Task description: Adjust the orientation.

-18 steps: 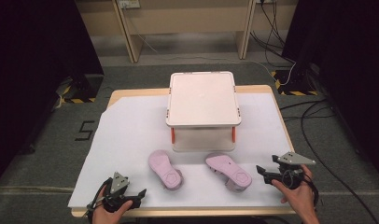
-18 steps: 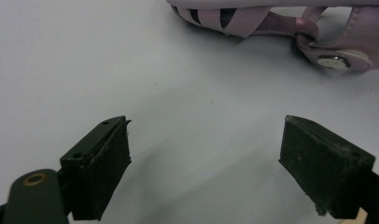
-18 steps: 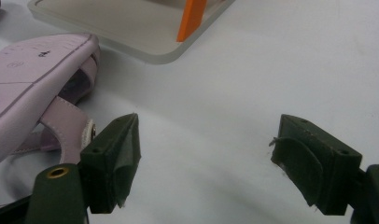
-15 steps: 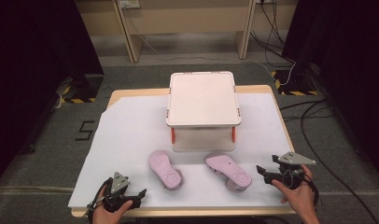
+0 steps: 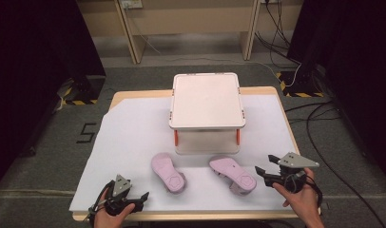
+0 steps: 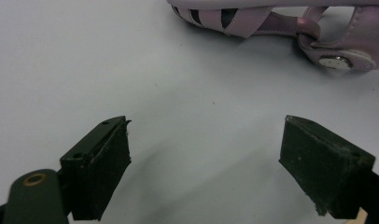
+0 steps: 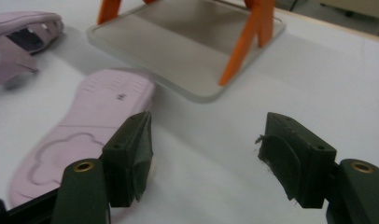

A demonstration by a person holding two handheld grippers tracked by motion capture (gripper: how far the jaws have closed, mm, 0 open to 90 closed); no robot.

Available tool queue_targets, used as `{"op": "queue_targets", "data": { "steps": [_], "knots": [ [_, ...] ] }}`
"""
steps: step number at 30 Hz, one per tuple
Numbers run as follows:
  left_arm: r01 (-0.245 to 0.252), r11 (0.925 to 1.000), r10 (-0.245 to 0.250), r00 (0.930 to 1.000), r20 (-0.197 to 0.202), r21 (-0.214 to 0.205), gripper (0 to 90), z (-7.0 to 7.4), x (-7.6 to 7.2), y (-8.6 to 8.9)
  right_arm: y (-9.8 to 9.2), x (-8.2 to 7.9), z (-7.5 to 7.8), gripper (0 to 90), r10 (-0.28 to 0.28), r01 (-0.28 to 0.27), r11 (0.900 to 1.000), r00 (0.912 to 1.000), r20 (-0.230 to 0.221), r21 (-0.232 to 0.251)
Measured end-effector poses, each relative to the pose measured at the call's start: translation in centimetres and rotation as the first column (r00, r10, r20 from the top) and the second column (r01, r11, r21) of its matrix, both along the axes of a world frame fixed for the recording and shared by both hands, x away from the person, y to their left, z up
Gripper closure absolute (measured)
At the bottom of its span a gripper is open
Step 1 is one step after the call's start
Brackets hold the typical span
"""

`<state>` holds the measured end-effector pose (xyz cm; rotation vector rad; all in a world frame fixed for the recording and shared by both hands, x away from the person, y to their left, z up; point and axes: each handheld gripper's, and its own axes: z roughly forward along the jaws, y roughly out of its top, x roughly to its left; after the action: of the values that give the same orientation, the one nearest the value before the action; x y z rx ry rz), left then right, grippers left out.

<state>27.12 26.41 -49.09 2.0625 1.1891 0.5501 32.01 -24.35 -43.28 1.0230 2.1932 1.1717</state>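
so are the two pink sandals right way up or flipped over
Flipped over. In the high view both the left sandal and the right sandal show treaded soles upward, straps underneath against the white sheet.

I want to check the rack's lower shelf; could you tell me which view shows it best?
The right gripper view: the lower shelf lies close, between orange legs. In the high view the top shelf hides most of it. The left gripper view faces a pink sandal.

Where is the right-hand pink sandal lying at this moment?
In the high view the right pink sandal lies sole-up on the white sheet, before the two-tier rack, just left of the open right gripper.
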Motion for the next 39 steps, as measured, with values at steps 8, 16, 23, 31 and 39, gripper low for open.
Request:
{"op": "queue_targets", "data": {
  "steps": [8,16,23,31,39],
  "knots": [
    [0.002,1.0000,-0.002,1.0000,0.002,0.000,15.6,0.0,0.0,0.0,4.0,-0.3,1.3,39.0,0.116,-0.116,0.9932,0.9932,0.009,-0.010],
    [0.004,1.0000,-0.004,1.0000,0.003,0.003,15.7,0.0,0.0,0.0,7.4,-0.9,0.9,42.2,0.192,-0.192,0.9757,0.9814,-0.011,-0.106],
    [0.008,1.0000,-0.008,0.9999,0.007,0.005,15.9,0.0,0.0,0.0,9.4,-0.6,-0.2,43.6,0.210,-0.208,0.9571,0.9777,-0.015,-0.202],
    [0.011,0.9999,-0.011,0.9999,0.012,0.002,16.0,0.1,0.0,0.0,10.4,-0.4,-1.3,43.3,0.188,-0.177,0.9237,0.9822,-0.002,-0.340],
    [0.018,0.9998,-0.018,0.9998,0.005,0.011,16.3,0.0,0.0,-0.1,9.1,0.6,-1.7,51.1,0.126,-0.119,0.9139,0.9920,-0.007,-0.388]
  ]
}}
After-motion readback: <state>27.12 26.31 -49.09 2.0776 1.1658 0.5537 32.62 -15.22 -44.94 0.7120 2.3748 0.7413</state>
